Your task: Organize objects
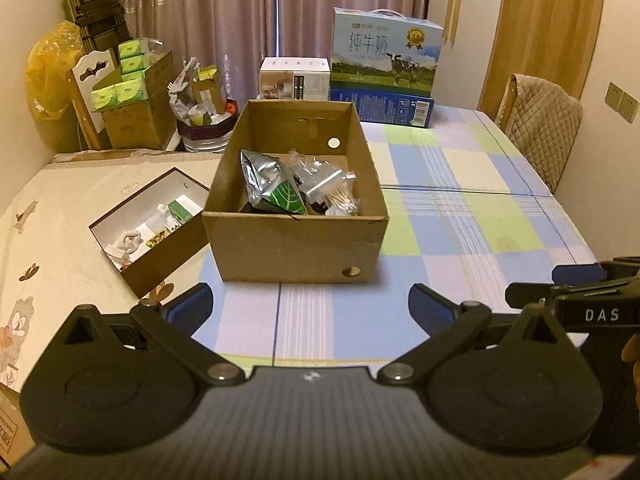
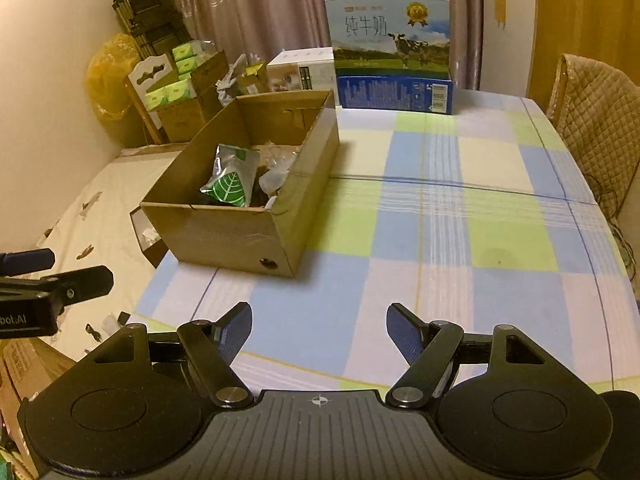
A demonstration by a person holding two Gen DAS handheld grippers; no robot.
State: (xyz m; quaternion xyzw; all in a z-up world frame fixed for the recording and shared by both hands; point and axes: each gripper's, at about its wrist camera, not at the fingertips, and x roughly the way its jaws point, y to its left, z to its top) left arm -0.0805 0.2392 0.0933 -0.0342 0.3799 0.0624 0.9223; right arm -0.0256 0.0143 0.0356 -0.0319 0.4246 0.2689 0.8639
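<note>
Nearest of all, the left gripper [image 1: 311,300] hangs over the near edge of the table [image 1: 460,216] with its blue fingers wide apart and nothing between them. The right gripper [image 2: 319,332] is beside it over the same edge, also with its fingers apart and empty. Part of the right gripper shows at the right side of the left camera's view, and part of the left gripper shows at the left side of the right camera's view. The table wears a checked cloth [image 2: 440,240] in blue, green and pale squares. A little farther in, near the left edge of the cloth, stands an open brown box [image 1: 294,240]. Inside it lie a silver bag [image 1: 272,184] with a green leaf on it, some clear wrapped bits, and a bunch of cotton swabs [image 1: 342,200] at the right side. Just left of the box, touching its side, a shallow tray [image 1: 148,216] sits on a cream cloth [image 1: 60,232] with small things in it, too small to name. The right half of the table is bare cloth. At the far edge stands a milk carton [image 1: 386,52] with a cow on it, on top of a blue carton [image 1: 384,108], with a white carton [image 1: 294,80] just to the left. A padded chair [image 1: 544,128] is at the far right corner. Behind the table hang curtains [image 1: 224,20].
</note>
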